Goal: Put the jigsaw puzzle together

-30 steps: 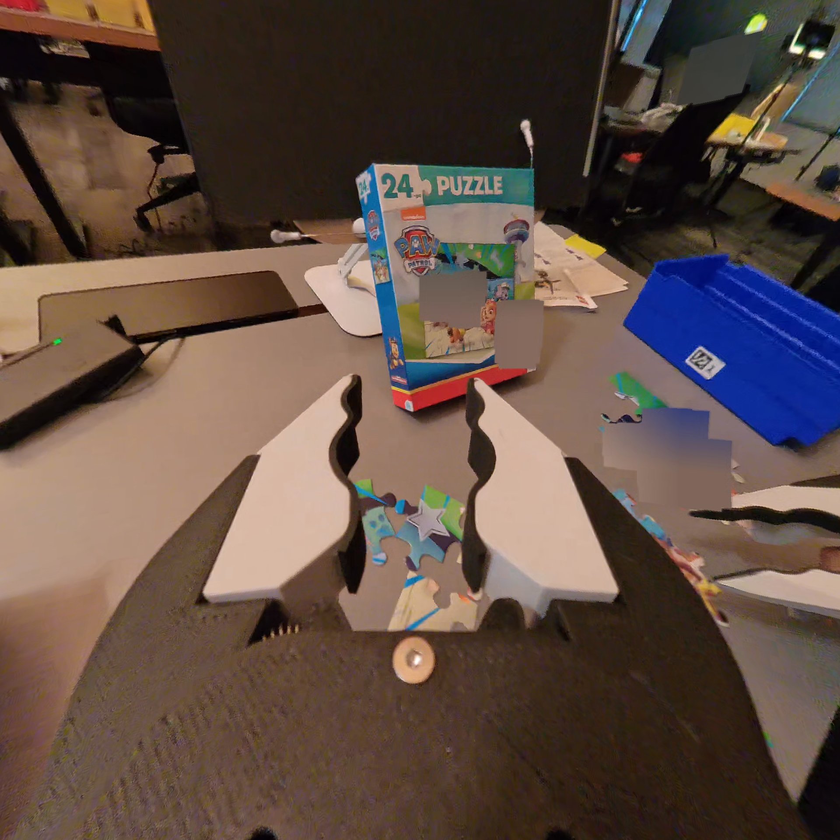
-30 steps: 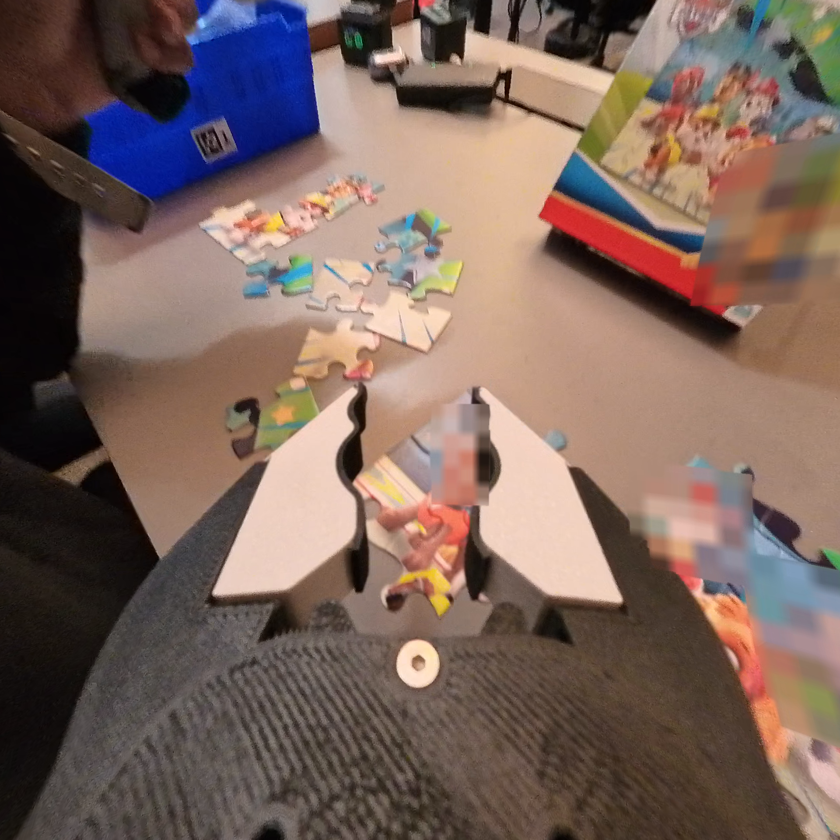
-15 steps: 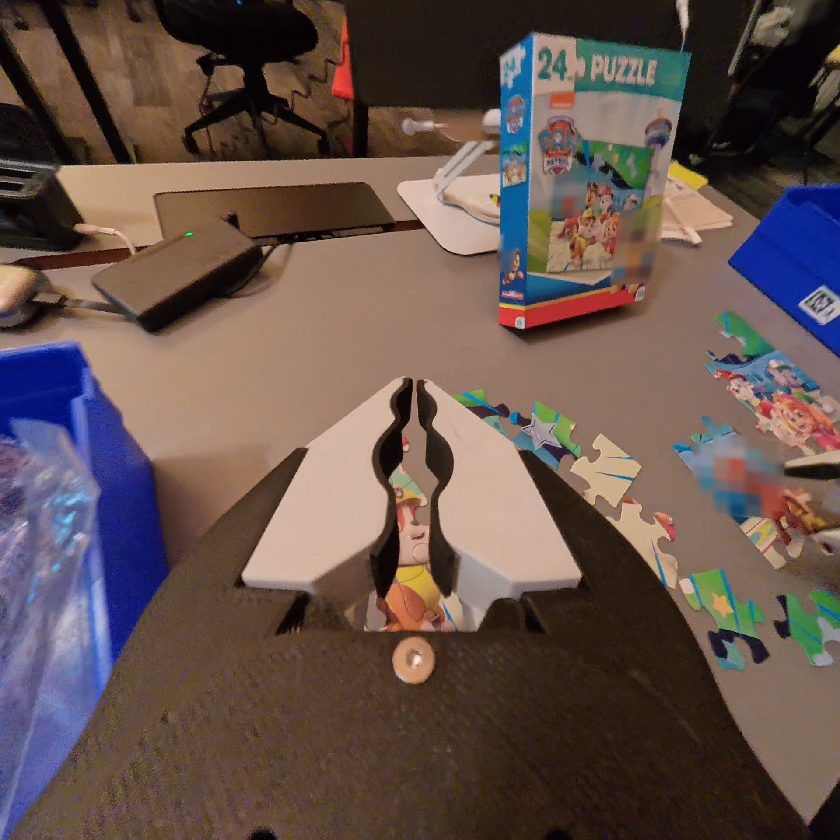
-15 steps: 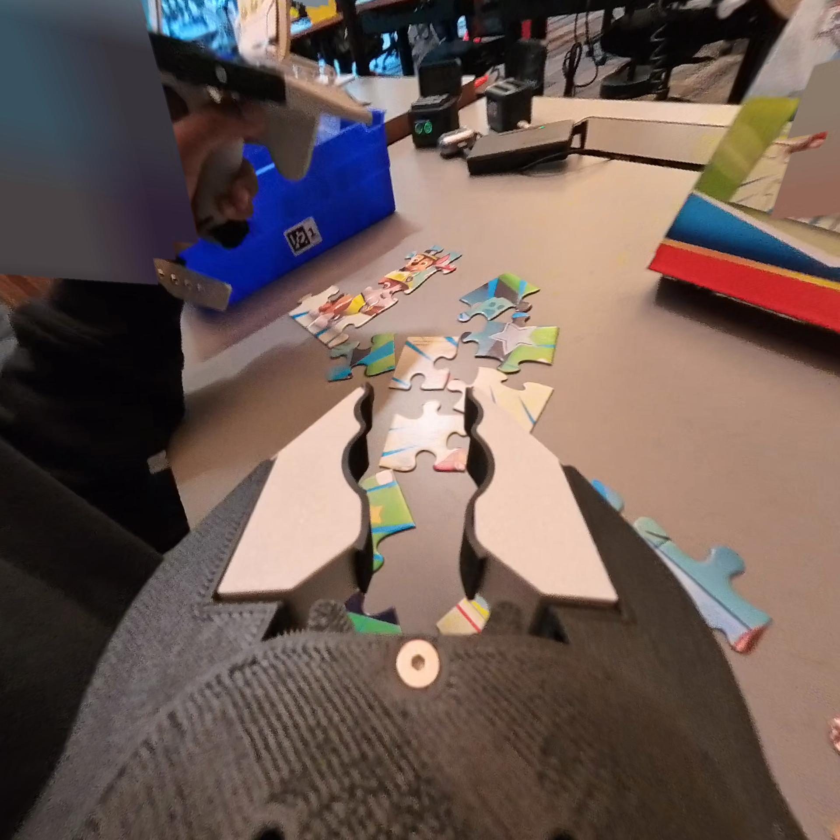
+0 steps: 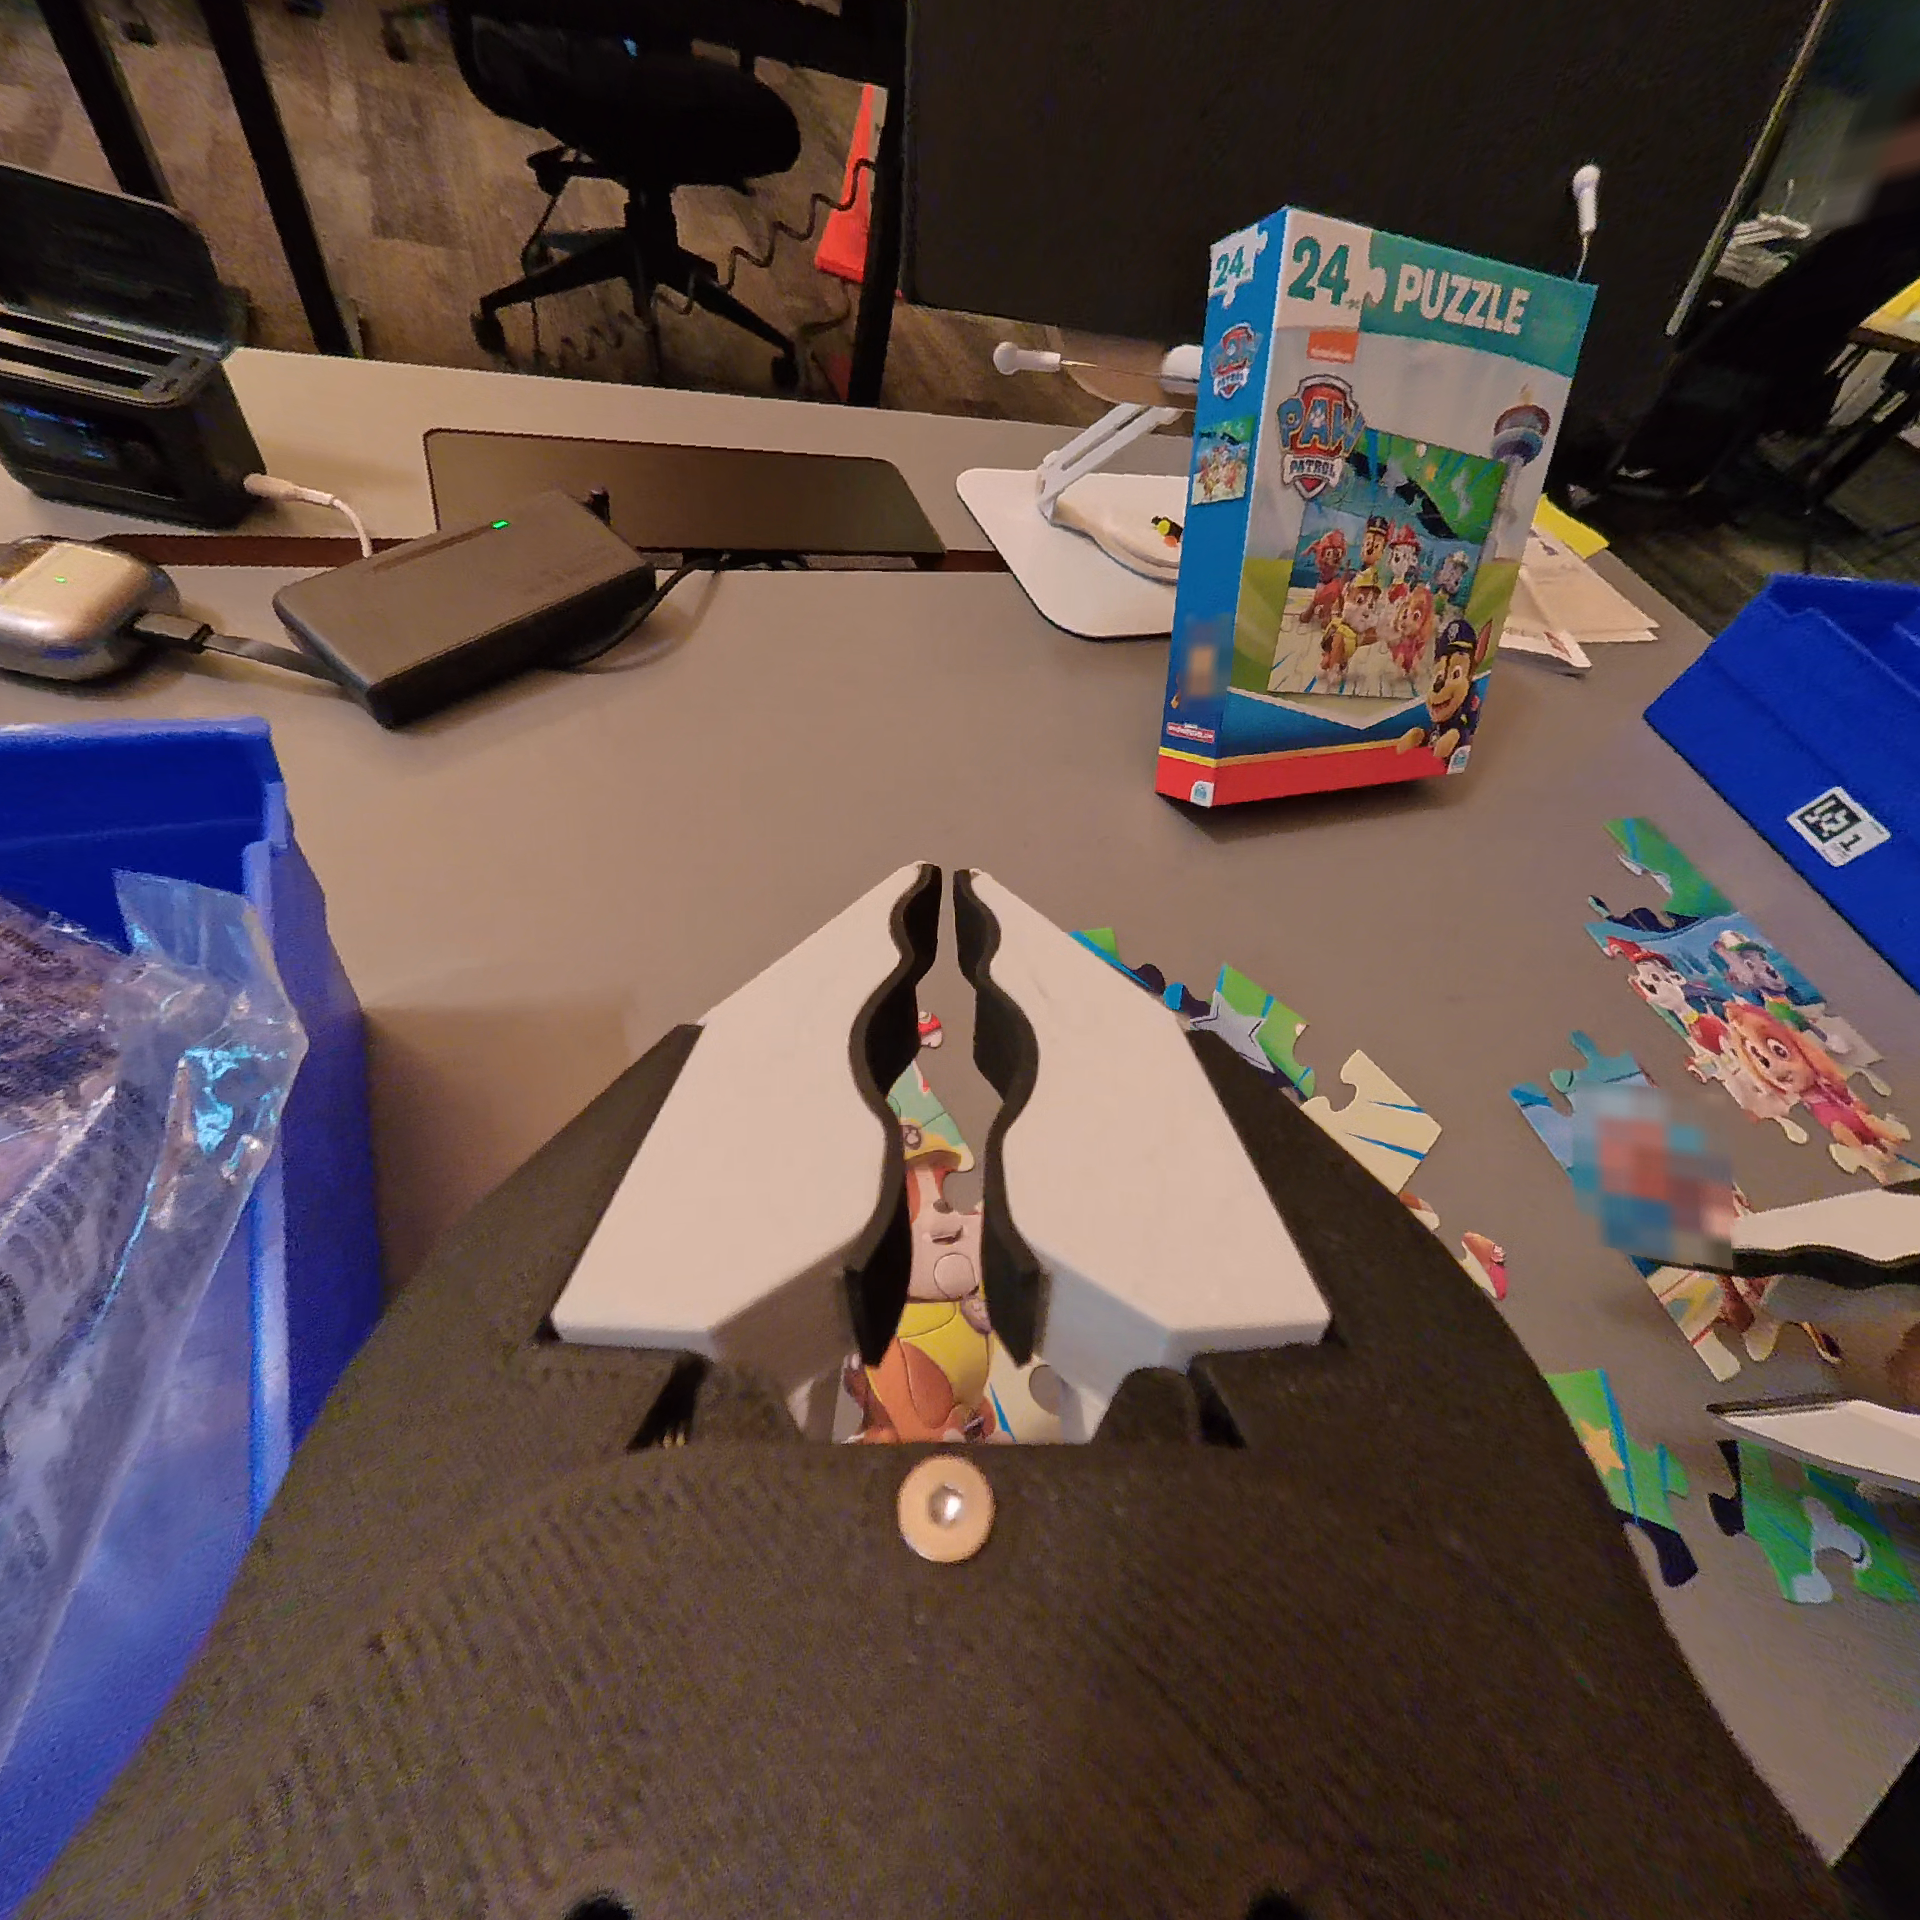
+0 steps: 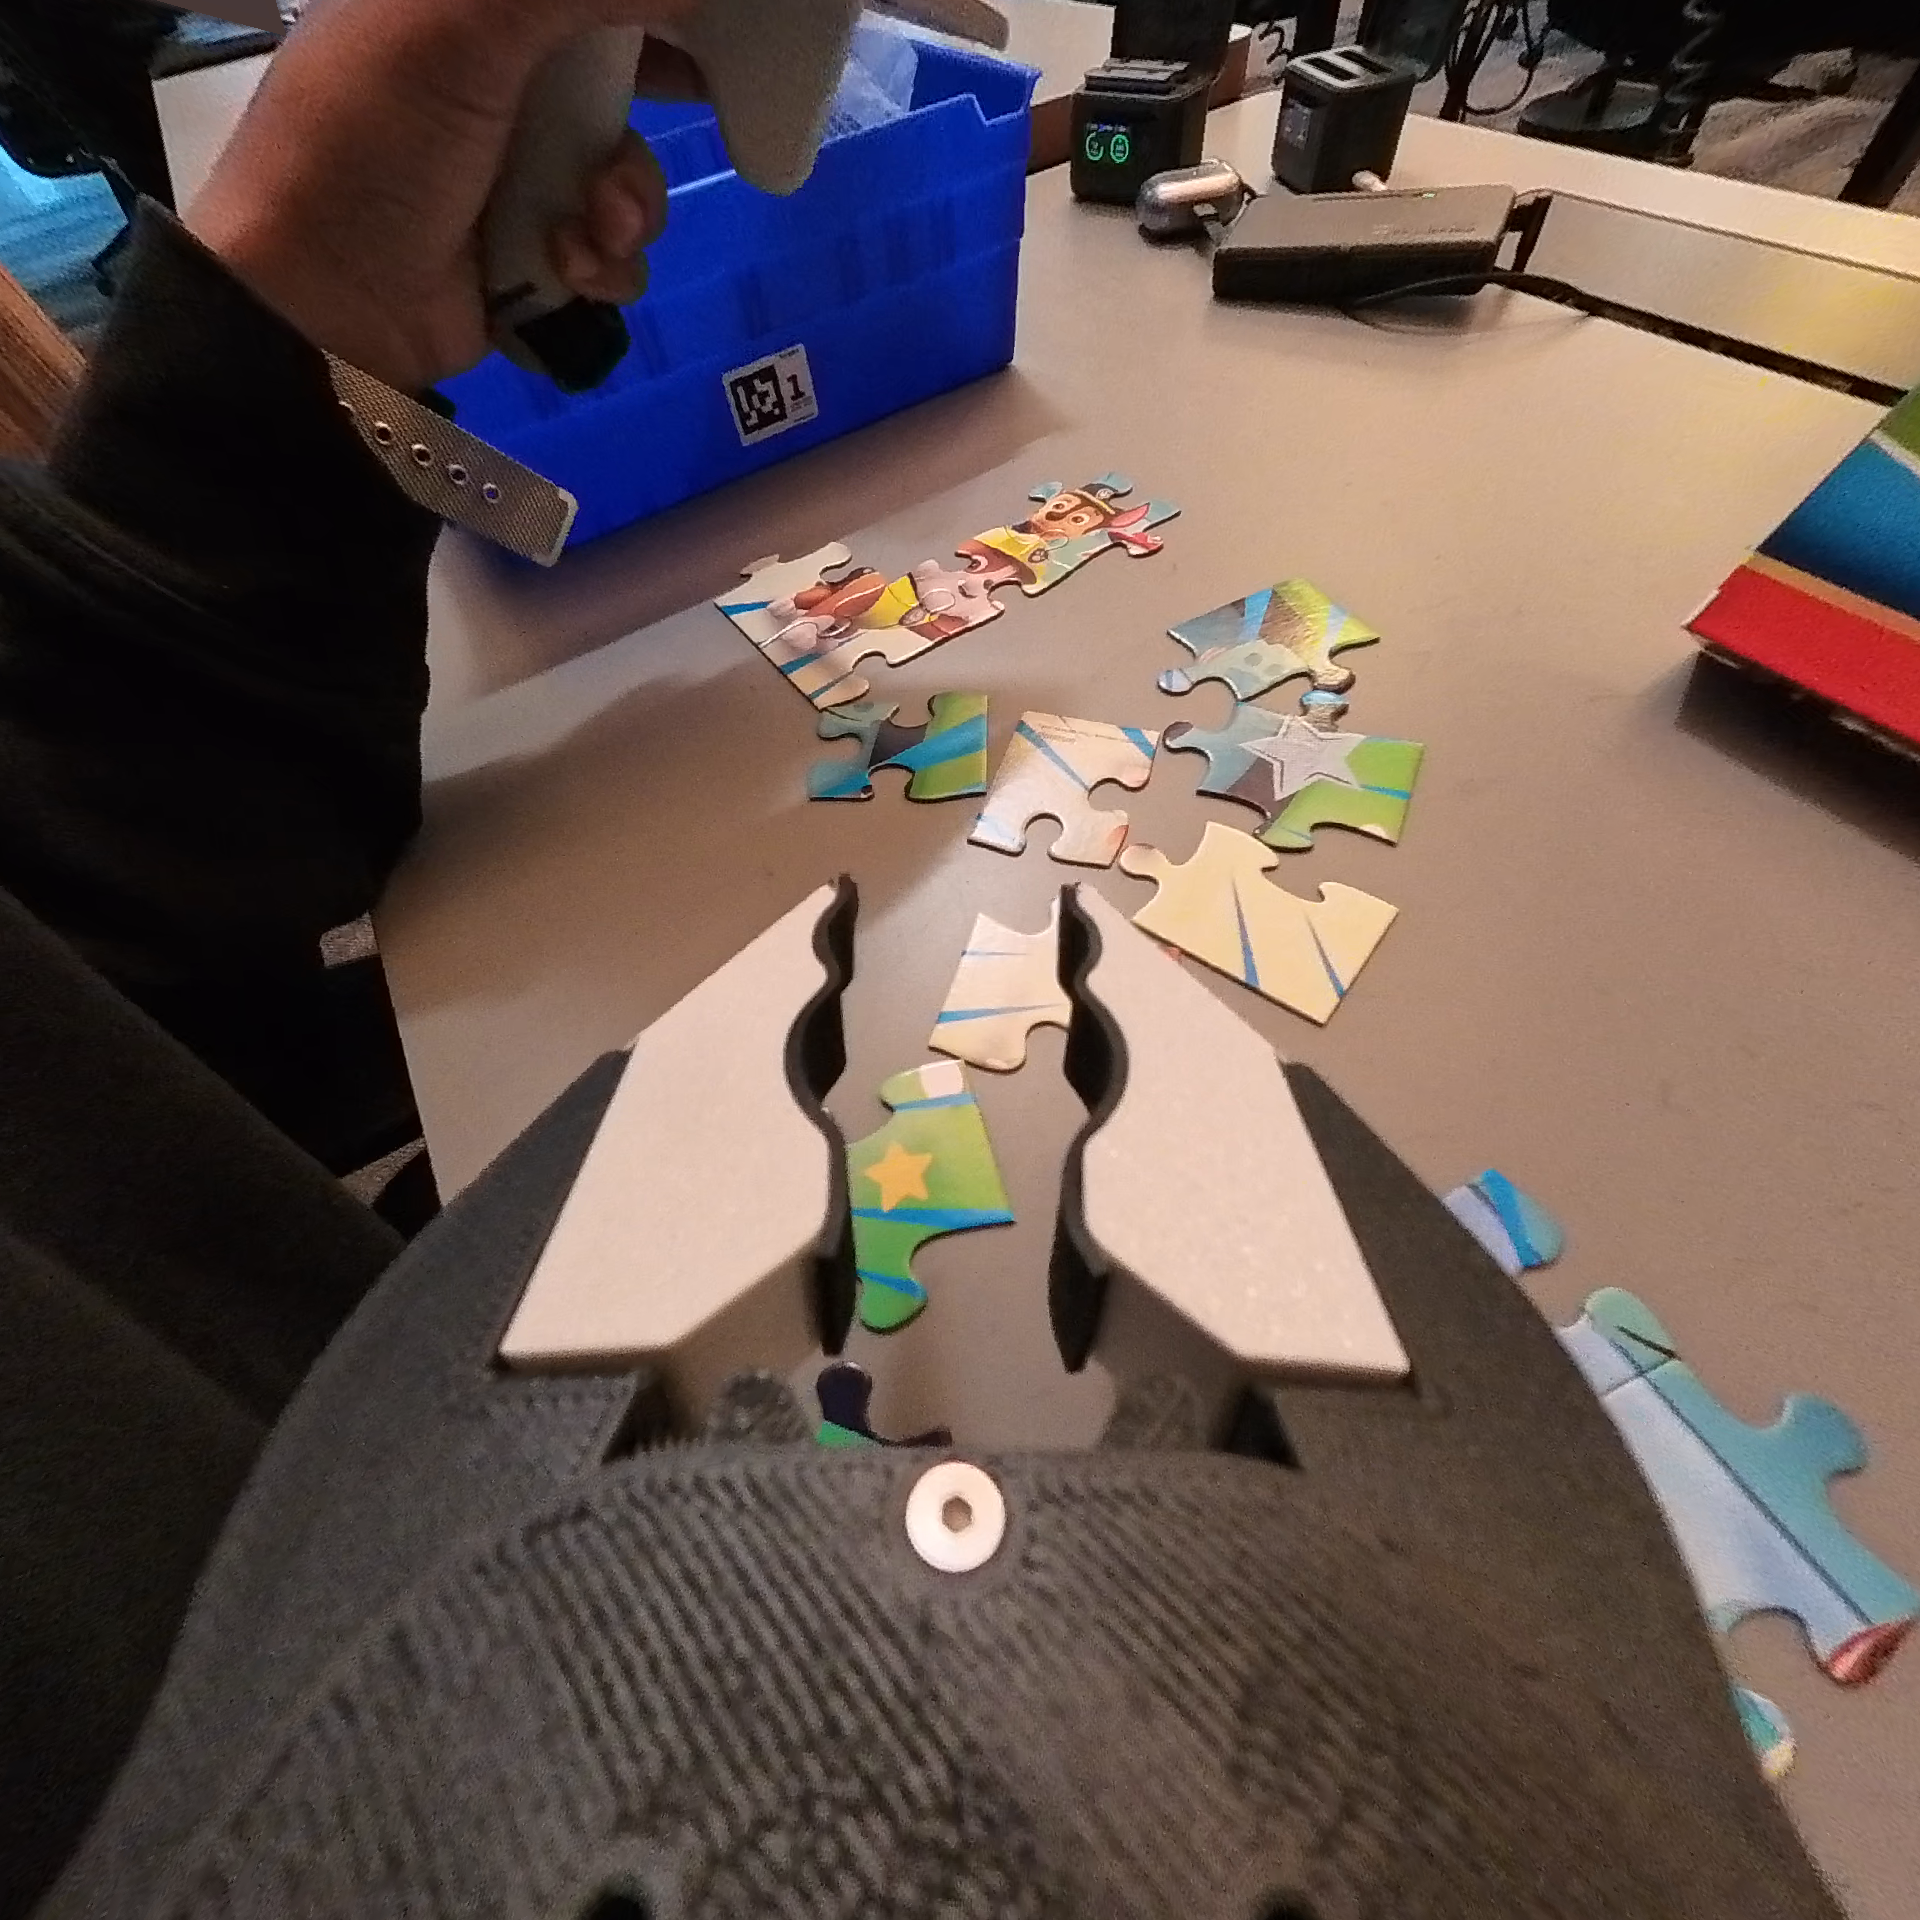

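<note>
My left gripper is shut, its fingertips almost touching, and it hovers over the grey table. A joined strip of cartoon puzzle pieces lies on the table under it and shows through the slit between the fingers. The strip also shows in the right wrist view, lying flat. My right gripper is open and low over loose pieces. A cream piece lies by its right finger and a green star piece lies between the fingers; neither is gripped. The right gripper also shows in the left wrist view.
An upright puzzle box stands at the back. A blue bin with plastic bags is at the left and another blue bin at the right. A black power brick lies behind. More loose pieces and a joined patch lie around. A hand holds the left gripper. One gripper's finger ends stand about 25 cm off the other's. The right gripper is farther from the black power brick, some 45 cm, than the left, some 25 cm. My right wrist view looks at it from another angle.
My left gripper shut its jaws and swung left, from the loose pieces to over the joined strip. My right gripper moved off a cartoon piece to the loose pieces and narrowed slightly.
</note>
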`<action>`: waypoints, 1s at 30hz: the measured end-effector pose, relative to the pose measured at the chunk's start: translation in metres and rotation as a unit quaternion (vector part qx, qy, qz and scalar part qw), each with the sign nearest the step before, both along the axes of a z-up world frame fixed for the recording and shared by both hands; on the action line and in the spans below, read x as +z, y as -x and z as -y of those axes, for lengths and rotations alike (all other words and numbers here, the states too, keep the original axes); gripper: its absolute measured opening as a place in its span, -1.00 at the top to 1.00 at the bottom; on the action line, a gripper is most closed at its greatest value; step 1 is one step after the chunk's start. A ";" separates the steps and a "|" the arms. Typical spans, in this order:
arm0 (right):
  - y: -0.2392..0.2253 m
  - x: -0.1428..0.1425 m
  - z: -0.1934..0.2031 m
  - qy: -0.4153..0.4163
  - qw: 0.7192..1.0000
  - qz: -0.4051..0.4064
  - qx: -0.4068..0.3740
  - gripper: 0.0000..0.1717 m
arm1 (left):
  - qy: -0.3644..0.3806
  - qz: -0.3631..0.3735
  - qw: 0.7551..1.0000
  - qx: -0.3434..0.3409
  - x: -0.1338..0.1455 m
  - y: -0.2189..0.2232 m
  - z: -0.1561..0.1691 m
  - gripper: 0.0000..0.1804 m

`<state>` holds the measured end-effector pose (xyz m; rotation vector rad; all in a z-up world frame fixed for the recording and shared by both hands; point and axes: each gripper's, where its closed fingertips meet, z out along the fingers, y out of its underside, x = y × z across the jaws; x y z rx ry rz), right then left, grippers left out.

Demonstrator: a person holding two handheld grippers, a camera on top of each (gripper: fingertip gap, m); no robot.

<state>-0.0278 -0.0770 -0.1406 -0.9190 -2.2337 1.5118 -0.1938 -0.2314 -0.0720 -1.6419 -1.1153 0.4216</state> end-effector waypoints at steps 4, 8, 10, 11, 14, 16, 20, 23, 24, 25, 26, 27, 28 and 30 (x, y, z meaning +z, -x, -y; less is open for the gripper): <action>-0.001 -0.001 0.002 0.003 1.000 0.003 0.003 0.56 | 0.001 0.005 1.000 -0.002 -0.003 0.001 -0.003 0.97; -0.002 -0.002 0.005 -0.002 1.000 0.002 0.008 0.56 | 0.002 0.004 1.000 0.000 -0.004 0.002 -0.004 0.97; -0.002 -0.002 0.005 -0.003 1.000 0.002 0.009 0.56 | 0.000 0.005 1.000 0.000 -0.004 0.002 -0.003 0.96; -0.001 -0.002 0.005 -0.002 1.000 0.002 0.009 0.56 | -0.001 0.006 1.000 0.001 -0.004 0.002 -0.003 0.96; -0.001 -0.002 0.005 -0.001 1.000 0.004 0.010 0.56 | -0.002 0.009 1.000 0.001 -0.006 0.003 -0.004 0.96; -0.001 -0.003 0.006 0.000 1.000 0.005 0.010 0.56 | -0.001 0.010 1.000 0.001 -0.007 0.003 -0.004 0.95; -0.002 -0.003 0.008 -0.001 1.000 0.004 0.013 0.56 | 0.000 0.012 1.000 -0.002 -0.010 0.004 -0.006 0.95; -0.003 -0.005 0.010 0.000 1.000 0.007 0.017 0.56 | -0.002 0.014 1.000 -0.006 -0.011 0.004 -0.009 0.95; -0.003 -0.006 0.011 -0.001 1.000 0.008 0.019 0.56 | -0.002 0.014 1.000 -0.007 -0.012 0.004 -0.010 0.95; -0.004 -0.006 0.012 -0.002 1.000 0.008 0.021 0.56 | -0.003 0.015 1.000 -0.008 -0.012 0.004 -0.011 0.94; -0.004 -0.006 0.013 -0.002 1.000 0.006 0.022 0.57 | -0.004 0.016 1.000 -0.009 -0.013 0.005 -0.011 0.94; -0.004 -0.005 0.013 -0.004 1.000 0.003 0.023 0.57 | -0.005 0.017 1.000 -0.010 -0.013 0.005 -0.012 0.94; -0.004 -0.004 0.013 -0.006 1.000 -0.001 0.023 0.57 | -0.004 0.017 1.000 -0.012 -0.014 0.005 -0.013 0.94; -0.005 -0.004 0.012 -0.010 1.000 -0.004 0.022 0.57 | -0.002 0.018 1.000 -0.014 -0.014 0.005 -0.016 0.94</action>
